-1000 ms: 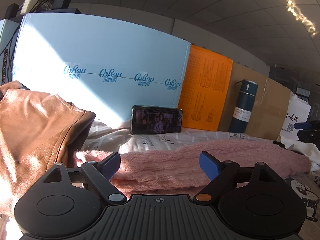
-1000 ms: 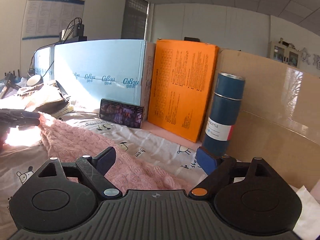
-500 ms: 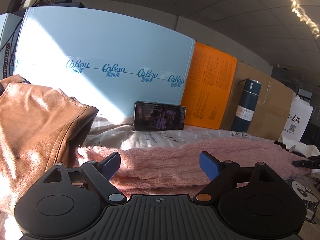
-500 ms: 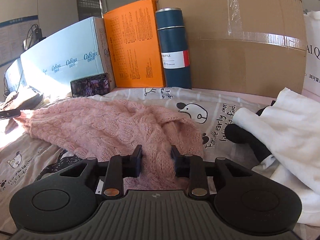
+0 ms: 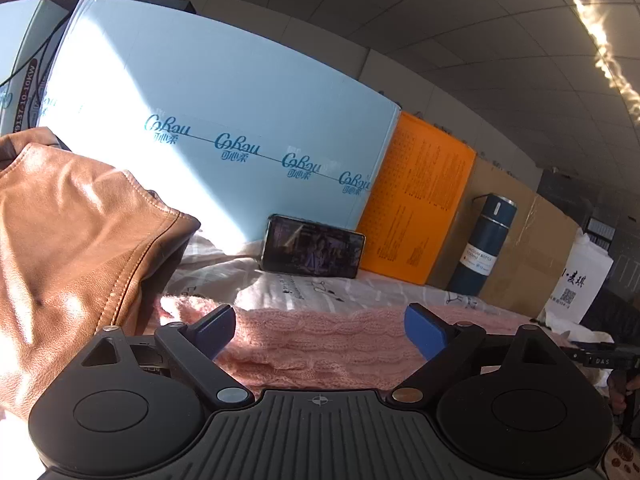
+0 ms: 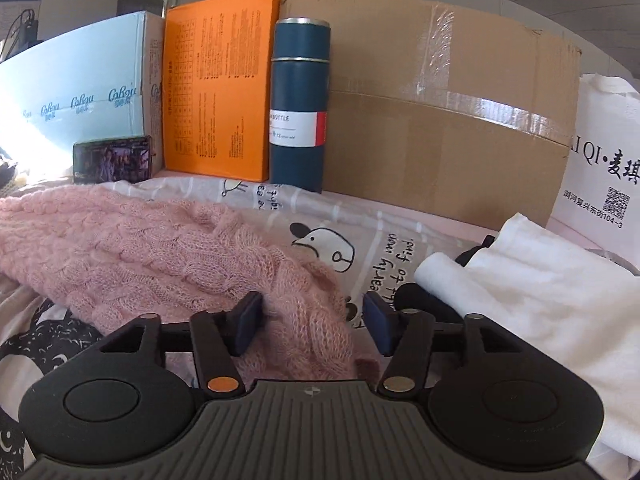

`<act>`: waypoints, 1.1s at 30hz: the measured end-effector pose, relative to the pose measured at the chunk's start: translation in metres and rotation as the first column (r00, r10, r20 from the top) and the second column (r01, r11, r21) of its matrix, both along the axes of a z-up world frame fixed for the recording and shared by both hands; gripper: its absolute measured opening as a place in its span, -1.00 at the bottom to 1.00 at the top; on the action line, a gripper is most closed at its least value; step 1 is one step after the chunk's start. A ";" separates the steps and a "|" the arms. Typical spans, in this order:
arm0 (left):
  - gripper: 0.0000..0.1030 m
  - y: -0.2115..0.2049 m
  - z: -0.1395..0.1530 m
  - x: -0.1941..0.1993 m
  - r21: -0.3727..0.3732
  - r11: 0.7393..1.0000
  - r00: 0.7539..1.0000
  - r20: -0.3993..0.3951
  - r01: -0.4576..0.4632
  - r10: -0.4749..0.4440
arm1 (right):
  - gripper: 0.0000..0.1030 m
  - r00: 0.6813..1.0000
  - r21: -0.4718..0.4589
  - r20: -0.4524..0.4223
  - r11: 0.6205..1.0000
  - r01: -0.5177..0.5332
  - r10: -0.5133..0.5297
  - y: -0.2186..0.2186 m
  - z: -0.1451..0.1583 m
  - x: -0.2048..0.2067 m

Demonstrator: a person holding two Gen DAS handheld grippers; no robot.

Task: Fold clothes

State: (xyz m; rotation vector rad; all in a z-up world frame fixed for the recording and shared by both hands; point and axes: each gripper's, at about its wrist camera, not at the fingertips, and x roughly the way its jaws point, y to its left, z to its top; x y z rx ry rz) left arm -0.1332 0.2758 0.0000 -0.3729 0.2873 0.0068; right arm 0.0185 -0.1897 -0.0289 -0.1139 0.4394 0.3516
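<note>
A pink cable-knit sweater [image 6: 160, 256] lies across the printed bedsheet [image 6: 384, 236]; it also shows in the left wrist view [image 5: 320, 344]. My right gripper [image 6: 312, 324] is open, its jaws on either side of the sweater's near right end, with knit between them. My left gripper [image 5: 320, 328] is open and empty, low over the sweater's left end. A tan leather jacket [image 5: 76, 248] lies to its left.
A light blue box [image 5: 224, 136], an orange box [image 6: 216, 80], a blue flask [image 6: 298, 104] and a cardboard box [image 6: 448, 104] line the back. A phone [image 5: 314, 252] leans on the blue box. White cloth [image 6: 540, 292] lies at right, by a white bag [image 6: 604, 172].
The right gripper swung down to the sweater's right end, shut on it half a second ago, and now stands open again around it. The left gripper has barely moved.
</note>
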 end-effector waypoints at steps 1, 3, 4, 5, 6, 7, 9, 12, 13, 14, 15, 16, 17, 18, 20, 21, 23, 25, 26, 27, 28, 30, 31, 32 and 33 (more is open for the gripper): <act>0.94 0.003 0.000 -0.001 -0.029 1.000 1.000 0.003 -0.003 0.003 | 0.37 1.000 0.040 0.015 0.999 0.025 -0.025 -0.004 0.003 -0.003; 0.94 0.008 0.001 -0.003 -0.086 0.996 1.000 0.008 -0.009 0.009 | 0.49 0.996 0.130 0.051 0.990 0.061 -0.068 -0.010 0.012 -0.010; 0.95 0.011 0.002 -0.004 -0.115 0.993 1.000 0.011 -0.011 0.013 | 0.55 0.994 0.173 0.071 0.982 0.076 -0.089 -0.012 0.017 -0.013; 0.96 0.014 0.002 -0.005 -0.143 0.990 1.000 0.014 -0.014 0.016 | 0.62 0.990 0.215 0.089 0.973 0.090 -0.111 -0.014 0.021 -0.017; 0.96 0.017 0.003 -0.006 -0.171 0.985 1.000 0.016 -0.016 0.019 | 0.63 0.986 0.255 0.106 0.962 0.100 -0.131 -0.014 0.025 -0.021; 0.96 0.019 0.003 -0.007 -0.200 0.980 1.000 0.018 -0.019 0.023 | 0.64 0.982 0.291 0.120 0.951 0.105 -0.145 -0.013 0.030 -0.025; 0.97 0.025 0.004 -0.009 -0.256 0.966 0.999 0.023 -0.023 0.030 | 0.72 0.980 0.340 0.121 0.934 0.111 -0.160 -0.009 0.039 -0.030; 0.97 0.033 0.005 -0.012 -0.338 0.941 0.999 0.029 -0.029 0.041 | 0.82 0.984 0.402 0.077 0.908 0.116 -0.159 0.003 0.053 -0.033; 0.97 0.033 0.005 -0.015 -0.337 0.940 0.998 0.025 -0.048 0.060 | 0.83 0.987 0.425 0.050 0.898 0.118 -0.153 0.008 0.058 -0.032; 0.97 0.031 0.005 -0.018 -0.345 0.937 0.997 0.020 -0.060 0.072 | 0.83 0.989 0.448 0.024 0.886 0.120 -0.146 0.013 0.064 -0.031; 0.97 0.030 0.004 -0.021 -0.355 0.932 0.996 0.016 -0.072 0.083 | 0.86 0.990 0.470 -0.003 0.874 0.123 -0.138 0.018 0.069 -0.030; 0.97 0.029 0.004 -0.024 -0.364 0.928 0.996 0.011 -0.084 0.094 | 0.87 0.990 0.500 -0.035 0.855 0.134 -0.134 0.022 0.073 -0.029; 0.97 0.028 0.002 -0.026 -0.381 0.920 0.995 -0.006 -0.096 0.101 | 0.90 0.988 0.543 -0.079 0.825 0.156 -0.134 0.026 0.073 -0.028; 0.97 0.028 0.000 -0.028 -0.397 0.911 0.994 -0.025 -0.109 0.108 | 0.90 0.985 0.582 -0.118 0.795 0.173 -0.128 0.030 0.071 -0.028; 0.97 0.027 -0.005 -0.031 -0.442 0.884 0.988 -0.079 -0.151 0.129 | 0.90 0.984 0.640 -0.150 0.750 0.167 -0.092 0.038 0.060 -0.027; 0.97 0.026 -0.008 -0.031 -0.466 0.869 0.986 -0.101 -0.163 0.131 | 0.90 0.986 0.658 -0.150 0.737 0.152 -0.069 0.043 0.052 -0.028; 0.97 0.025 -0.012 -0.031 -0.513 0.838 0.981 -0.145 -0.188 0.131 | 0.90 0.989 0.647 -0.146 0.752 0.125 -0.038 0.052 0.034 -0.028; 0.97 0.022 -0.016 -0.024 -0.523 0.825 0.973 -0.189 -0.213 0.131 | 0.90 0.986 0.595 -0.167 0.795 0.121 -0.025 0.060 0.020 -0.025; 0.97 0.020 -0.017 -0.019 -0.521 0.823 0.968 -0.211 -0.227 0.133 | 0.90 0.985 0.565 -0.173 0.816 0.120 -0.026 0.063 0.016 -0.023; 0.97 0.021 -0.020 -0.012 -0.519 0.821 0.964 -0.228 -0.240 0.138 | 0.90 0.986 0.541 -0.166 0.833 0.114 -0.028 0.066 0.014 -0.022; 0.97 0.021 -0.023 -0.006 -0.515 0.818 0.959 -0.245 -0.254 0.144 | 0.90 0.988 0.523 -0.154 0.846 0.107 -0.029 0.067 0.013 -0.022; 0.97 0.022 -0.028 0.008 -0.508 0.814 0.948 -0.278 -0.281 0.154 | 0.90 0.992 0.527 -0.120 0.846 0.084 -0.024 0.066 0.014 -0.028; 0.97 0.020 -0.028 0.015 -0.491 0.822 0.948 -0.271 -0.287 0.168 | 0.90 0.994 0.535 -0.109 0.842 0.072 -0.016 0.064 0.015 -0.030; 0.98 0.019 -0.028 0.022 -0.473 0.832 0.948 -0.262 -0.291 0.183 | 0.90 0.995 0.540 -0.099 0.839 0.063 -0.010 0.064 0.016 -0.032; 0.99 0.017 -0.027 0.029 -0.452 0.841 0.946 -0.257 -0.298 0.197 | 0.90 0.995 0.540 -0.095 0.839 0.058 -0.008 0.064 0.016 -0.033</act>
